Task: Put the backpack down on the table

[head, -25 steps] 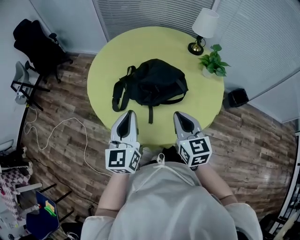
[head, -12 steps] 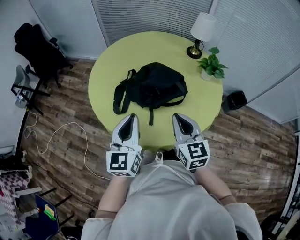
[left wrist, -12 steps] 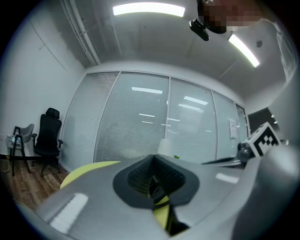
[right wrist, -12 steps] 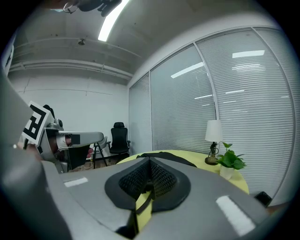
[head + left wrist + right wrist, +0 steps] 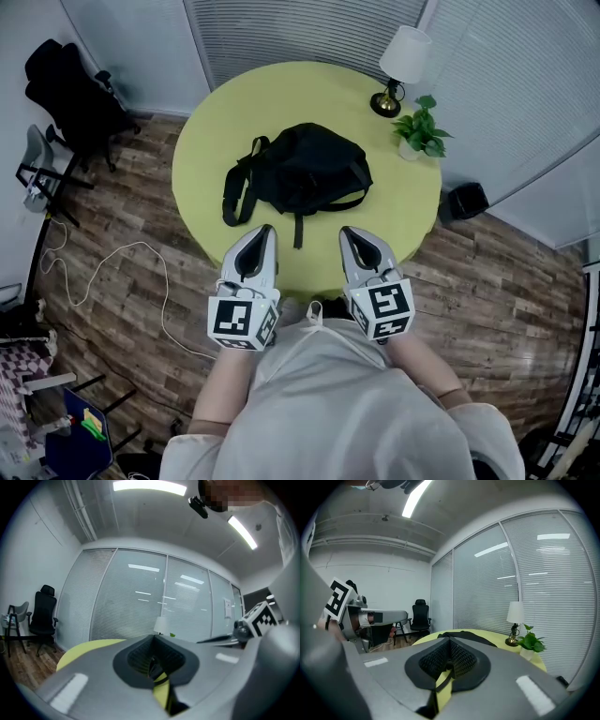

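Nothing has moved: the backpack [image 5: 305, 169] lies on the table [image 5: 281, 94] just ahead of the left gripper [image 5: 264, 231] and right gripper [image 5: 346, 232], both closed and empty, so the job looks done.

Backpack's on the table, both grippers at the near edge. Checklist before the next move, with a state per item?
1. Backpack lies fully on the table, inside the rim: ok.
2. Left gripper is free: ok. Its jaws are together with nothing between them.
3. Right gripper is free: ok. Its jaws are together and empty.
4. Loose strap is clear of both grippers: ok. It ends between them and appears to touch neither.
5. Lamp and plant are upright and apart from the backpack: ok.
6. Backpack zipped shut: cannot tell.
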Motion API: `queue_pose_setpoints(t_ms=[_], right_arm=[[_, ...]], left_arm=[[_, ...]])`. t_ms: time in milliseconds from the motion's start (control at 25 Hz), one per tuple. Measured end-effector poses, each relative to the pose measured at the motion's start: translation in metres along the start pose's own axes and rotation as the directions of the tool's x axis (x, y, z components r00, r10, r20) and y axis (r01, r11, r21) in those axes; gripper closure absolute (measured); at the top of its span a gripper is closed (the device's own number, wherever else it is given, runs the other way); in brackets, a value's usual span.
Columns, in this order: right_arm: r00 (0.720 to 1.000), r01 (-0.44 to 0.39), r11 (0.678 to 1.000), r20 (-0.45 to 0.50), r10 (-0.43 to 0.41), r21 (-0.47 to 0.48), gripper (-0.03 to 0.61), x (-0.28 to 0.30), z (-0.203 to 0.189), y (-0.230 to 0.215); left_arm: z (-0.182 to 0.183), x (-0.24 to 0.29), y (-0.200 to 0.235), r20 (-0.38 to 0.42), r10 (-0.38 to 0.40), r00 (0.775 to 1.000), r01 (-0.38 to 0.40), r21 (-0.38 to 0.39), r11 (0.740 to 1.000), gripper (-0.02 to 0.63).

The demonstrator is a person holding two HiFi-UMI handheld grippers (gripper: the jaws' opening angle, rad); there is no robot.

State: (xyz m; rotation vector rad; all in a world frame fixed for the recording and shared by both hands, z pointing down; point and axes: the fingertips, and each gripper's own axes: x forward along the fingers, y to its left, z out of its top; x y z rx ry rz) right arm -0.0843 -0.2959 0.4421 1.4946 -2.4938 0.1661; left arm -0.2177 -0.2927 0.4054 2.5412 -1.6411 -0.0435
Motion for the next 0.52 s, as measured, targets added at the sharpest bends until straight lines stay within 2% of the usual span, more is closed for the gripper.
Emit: queue_pose_setpoints(t_ms=[280,520], right_arm=[[1.000,-0.007,1.000,-0.005,0.007,-0.004,0.580,0.000,-0.001,0.003],[1.000,-0.007,1.000,-0.015,0.007,0.002,0.580,0.004,-0.006,0.003]], left_arm=[[-0.009,0.002,0.000,-0.029,0.006,1.000,-0.005,0.021,1.000,0.607],[-0.015,0.005,0.002,-0.036,-0.001,0.999,0.000,-0.009,1.000,0.607]])
